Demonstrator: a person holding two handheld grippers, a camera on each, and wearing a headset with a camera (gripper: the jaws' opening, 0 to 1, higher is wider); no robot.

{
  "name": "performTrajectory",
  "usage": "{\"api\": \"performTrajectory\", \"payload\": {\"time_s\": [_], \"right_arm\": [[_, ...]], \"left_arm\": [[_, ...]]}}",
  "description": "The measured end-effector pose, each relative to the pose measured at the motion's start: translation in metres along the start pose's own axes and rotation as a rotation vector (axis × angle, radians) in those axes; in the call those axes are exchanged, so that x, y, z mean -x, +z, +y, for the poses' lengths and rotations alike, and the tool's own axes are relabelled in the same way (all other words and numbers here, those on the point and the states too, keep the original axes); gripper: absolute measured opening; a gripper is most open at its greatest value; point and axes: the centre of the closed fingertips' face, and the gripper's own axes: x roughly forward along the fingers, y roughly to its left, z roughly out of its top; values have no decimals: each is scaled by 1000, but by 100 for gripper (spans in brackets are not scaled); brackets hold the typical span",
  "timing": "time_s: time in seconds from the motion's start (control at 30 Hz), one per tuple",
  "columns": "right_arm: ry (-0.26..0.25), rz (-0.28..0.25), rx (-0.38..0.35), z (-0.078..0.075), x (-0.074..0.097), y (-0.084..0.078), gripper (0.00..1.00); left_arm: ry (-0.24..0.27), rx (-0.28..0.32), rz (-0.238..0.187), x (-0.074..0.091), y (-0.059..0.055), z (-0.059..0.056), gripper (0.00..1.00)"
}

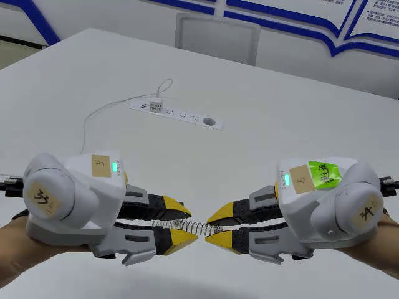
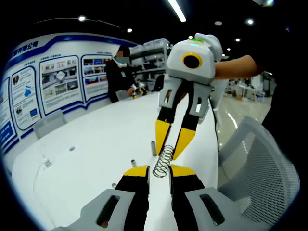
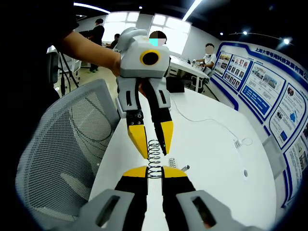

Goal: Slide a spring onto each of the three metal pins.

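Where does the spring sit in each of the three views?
Head view: spring low centre, lying level.
Left gripper view: spring mid-frame, just above the view's own jaws.
Right gripper view: spring mid-frame, above its own jaws.
Shared landmark: the white charger.

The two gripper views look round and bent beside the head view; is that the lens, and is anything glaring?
Head view: lines straight, light soft and even on the white table, thin coiled metal spring sharp. Left gripper view: fisheye lens bends the room; the ceiling strip light is blown out. Right gripper view: same bending, with bright windows washed out at the back.
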Motion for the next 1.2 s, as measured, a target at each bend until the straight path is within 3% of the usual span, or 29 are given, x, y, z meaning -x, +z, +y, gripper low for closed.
{"api": "performTrajectory", "payload": {"time_s": [0.23,0.27,0.3,0.4,0.83,1.2], "right_arm": [[7,3,12,1,1,1,10],[9,2,13,1,1,2,10],[8,-2,13,1,2,2,10],[15,-11,26,2,5,5,10],[10,-10,22,0,6,7,12],[27,1,-73,2,5,0,11]], "left_arm": [[-10,-32,7,-1,0,-2,13],[-10,-46,2,-1,1,-3,13],[-9,-115,-9,0,4,-3,12],[-19,-93,-11,2,4,-5,11],[-32,-116,-23,3,9,-8,10],[-42,-120,-22,4,9,-10,10]]}}
